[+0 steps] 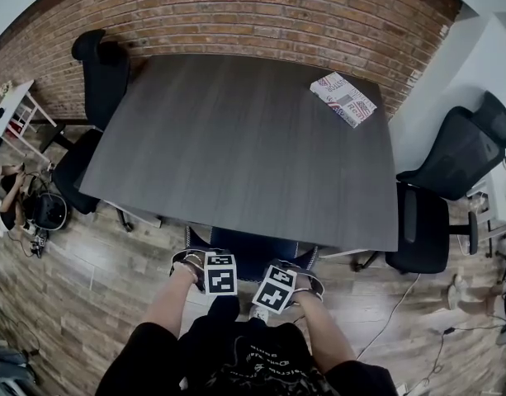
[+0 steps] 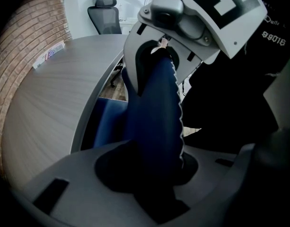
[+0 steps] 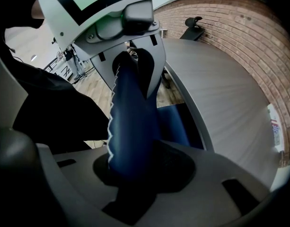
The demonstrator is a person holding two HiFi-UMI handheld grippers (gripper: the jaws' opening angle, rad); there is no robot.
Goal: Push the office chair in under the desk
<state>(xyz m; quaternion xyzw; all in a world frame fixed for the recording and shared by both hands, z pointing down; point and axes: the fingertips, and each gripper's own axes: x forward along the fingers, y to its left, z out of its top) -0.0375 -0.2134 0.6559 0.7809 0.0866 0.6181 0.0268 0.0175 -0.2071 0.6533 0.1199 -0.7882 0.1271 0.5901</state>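
Gripping the blue office chair (image 1: 251, 254) by the top edge of its backrest, I have both tools pointing steeply down, side by side and close together. My left tool (image 1: 201, 264) is clamped on the backrest's padded edge, which runs up between its jaws in the left gripper view, white zigzag stitching showing along one side. My right tool (image 1: 297, 279) is clamped on the same edge just beside it, and each gripper view shows the other tool biting the blue padding further along. The chair sits at the near edge of the dark grey worktop (image 1: 244, 147), right in front of me, with its backrest close against that edge and the blue part below it reaching in underneath. On the far right corner of the worktop lies a flat packet with a flag print (image 1: 343, 99). A black chair (image 1: 100, 81) stands at the worktop's left side by the brick wall (image 1: 261, 15), and two more black chairs (image 1: 459, 151) stand to its right on the wooden floor (image 1: 96, 279).
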